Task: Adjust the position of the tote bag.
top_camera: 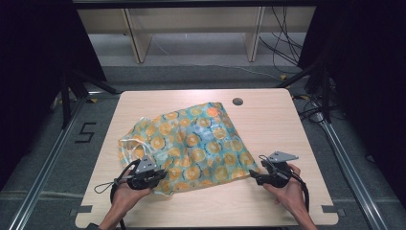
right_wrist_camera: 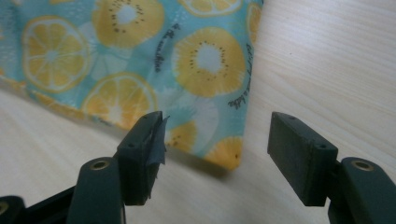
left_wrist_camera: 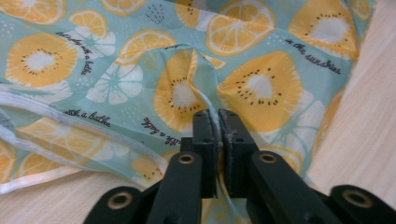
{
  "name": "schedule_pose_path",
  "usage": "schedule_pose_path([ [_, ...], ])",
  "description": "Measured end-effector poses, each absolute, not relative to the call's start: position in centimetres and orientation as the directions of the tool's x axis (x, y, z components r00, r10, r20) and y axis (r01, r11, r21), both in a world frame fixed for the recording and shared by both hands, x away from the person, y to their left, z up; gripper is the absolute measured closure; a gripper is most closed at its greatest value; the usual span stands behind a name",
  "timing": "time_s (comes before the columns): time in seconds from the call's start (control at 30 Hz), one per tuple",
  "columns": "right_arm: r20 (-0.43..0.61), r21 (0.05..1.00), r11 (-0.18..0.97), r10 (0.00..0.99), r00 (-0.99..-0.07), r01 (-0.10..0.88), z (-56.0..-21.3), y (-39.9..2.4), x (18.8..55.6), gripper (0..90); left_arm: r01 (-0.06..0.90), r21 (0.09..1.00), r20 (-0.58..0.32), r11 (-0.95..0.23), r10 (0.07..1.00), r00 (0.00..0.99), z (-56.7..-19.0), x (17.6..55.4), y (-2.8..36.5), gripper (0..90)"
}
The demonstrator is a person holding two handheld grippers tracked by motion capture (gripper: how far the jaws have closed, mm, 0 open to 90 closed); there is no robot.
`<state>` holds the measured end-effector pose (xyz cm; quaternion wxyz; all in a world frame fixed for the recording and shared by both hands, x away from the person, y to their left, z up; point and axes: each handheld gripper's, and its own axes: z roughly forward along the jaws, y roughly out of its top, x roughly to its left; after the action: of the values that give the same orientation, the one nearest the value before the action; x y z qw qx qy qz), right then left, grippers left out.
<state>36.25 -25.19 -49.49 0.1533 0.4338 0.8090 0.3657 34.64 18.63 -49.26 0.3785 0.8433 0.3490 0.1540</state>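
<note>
A teal cloth bag printed with orange and lemon slices point(top_camera: 191, 146) lies crumpled across the middle of the wooden table point(top_camera: 273, 120). My left gripper point(top_camera: 155, 177) sits at the bag's near left edge, shut on a pinched fold of the fabric point(left_wrist_camera: 205, 100); in the left gripper view point(left_wrist_camera: 217, 114) the cloth bunches up between the two jaws. My right gripper point(top_camera: 256, 178) is at the bag's near right corner point(right_wrist_camera: 229, 156), open, its jaws standing on either side of that corner without touching it point(right_wrist_camera: 217, 135).
White drawstring cord point(top_camera: 131, 146) loops at the bag's left end. A round cable hole point(top_camera: 237, 101) lies near the table's far edge. Bare wood surrounds the bag on the right and near side. Cables and shelf legs stand beyond the table.
</note>
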Motion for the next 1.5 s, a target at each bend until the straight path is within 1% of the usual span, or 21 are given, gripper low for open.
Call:
schedule_pose_path([
  [0.13,0.067,0.704,0.362,0.823,-0.565,0.611,-49.9,-24.7,37.5,40.7,0.452,0.747,0.0,-0.488,0.68,0.733,-49.3,34.4,18.1,87.6],
  [0.23,0.07,0.674,0.384,0.817,-0.572,0.631,-50.2,-24.6,38.6,53.2,0.457,0.745,-0.014,-0.487,0.673,0.74,-49.4,34.3,17.9,87.9],
  [0.27,0.07,0.674,0.384,0.817,-0.572,0.631,-50.2,-24.6,38.6,53.2,0.457,0.749,-0.019,-0.48,0.673,0.739,-49.4,34.3,17.7,87.9],
  [0.3,0.062,0.675,0.404,0.803,-0.592,0.618,-50.1,-24.4,38.9,68.7,0.459,0.751,-0.034,-0.475,0.667,0.744,-49.5,34.1,17.5,88.1],
  [0.33,0.062,0.675,0.404,0.803,-0.592,0.618,-50.1,-24.4,38.9,68.7,0.459,0.751,-0.034,-0.475,0.667,0.744,-49.5,34.1,17.5,88.1],
  [0.37,0.021,0.684,0.432,0.794,-0.608,0.588,-49.9,-24.2,39.0,83.0,0.449,0.739,-0.019,-0.503,0.65,0.759,-49.4,34.0,17.3,88.3],
  [0.47,0.001,0.695,0.444,0.785,-0.619,0.565,-49.6,-24.0,39.4,88.8,0.446,0.746,-0.04,-0.495,0.635,0.772,-49.4,33.6,16.7,88.3],
  [0.57,-0.073,0.706,0.475,0.787,-0.613,0.526,-49.1,-23.9,41.3,90.0,0.43,0.748,-0.048,-0.505,0.606,0.794,-49.3,33.2,15.5,88.3],
  [0.7,-0.106,0.708,0.469,0.81,-0.576,0.529,-49.0,-24.0,43.3,90.0,0.412,0.74,-0.038,-0.532,0.578,0.815,-49.2,32.9,14.3,88.1],
  [0.77,-0.174,0.701,0.5,0.811,-0.558,0.509,-49.0,-24.5,45.7,90.0,0.389,0.729,-0.033,-0.563,0.539,0.842,-49.1,32.9,12.5,87.9],
  [0.87,-0.198,0.709,0.508,0.808,-0.554,0.489,-49.0,-24.4,46.9,89.6,0.371,0.724,-0.022,-0.582,0.517,0.855,-48.9,33.0,11.2,87.7],
  [0.9,-0.137,0.743,0.442,0.835,-0.533,0.503,-48.9,-24.2,47.6,79.1,0.355,0.72,-0.017,-0.596,0.496,0.868,-48.7,33.2,9.9,87.6],
  [0.93,-0.144,0.757,0.435,0.839,-0.524,0.488,-48.8,-24.5,47.9,71.8,0.355,0.72,-0.017,-0.596,0.496,0.868,-48.7,33.2,9.9,87.5],
  [0.97,-0.144,0.757,0.435,0.839,-0.524,0.488,-48.8,-24.5,47.9,71.8,0.349,0.722,-0.018,-0.597,0.488,0.873,-48.6,33.3,9.2,87.5],
  [1.0,-0.13,0.756,0.401,0.867,-0.481,0.518,-47.9,-25.0,47.5,62.9,0.346,0.723,-0.024,-0.598,0.478,0.878,-48.5,33.5,8.2,87.2],
  [1.07,-0.101,0.769,0.384,0.862,-0.496,0.511,-46.9,-25.3,46.4,57.2,0.343,0.72,-0.018,-0.604,0.477,0.879,-48.4,33.6,7.8,87.2],
  [1.13,-0.054,0.756,0.378,0.85,-0.524,0.535,-46.2,-24.9,44.5,59.0,0.33,0.717,-0.015,-0.614,0.46,0.888,-48.3,33.7,6.8,87.1],
  [1.23,-0.003,0.705,0.439,0.788,-0.616,0.557,-46.2,-24.0,41.6,73.7,0.332,0.714,-0.016,-0.617,0.46,0.888,-48.3,33.8,6.3,87.4],
  [1.3,0.008,0.716,0.46,0.747,-0.665,0.525,-47.1,-22.9,40.8,84.4,0.322,0.717,-0.013,-0.619,0.45,0.893,-48.2,33.8,6.0,87.9],
  [1.37,0.004,0.674,0.507,0.724,-0.689,0.537,-47.7,-22.2,40.5,89.1,0.326,0.718,-0.02,-0.615,0.45,0.893,-48.1,33.8,5.7,88.3],
  [1.5,0.007,0.643,0.538,0.707,-0.707,0.545,-48.5,-21.1,40.8,90.0,0.318,0.714,-0.024,-0.624,0.432,0.902,-48.1,34.0,4.8,88.5],
])
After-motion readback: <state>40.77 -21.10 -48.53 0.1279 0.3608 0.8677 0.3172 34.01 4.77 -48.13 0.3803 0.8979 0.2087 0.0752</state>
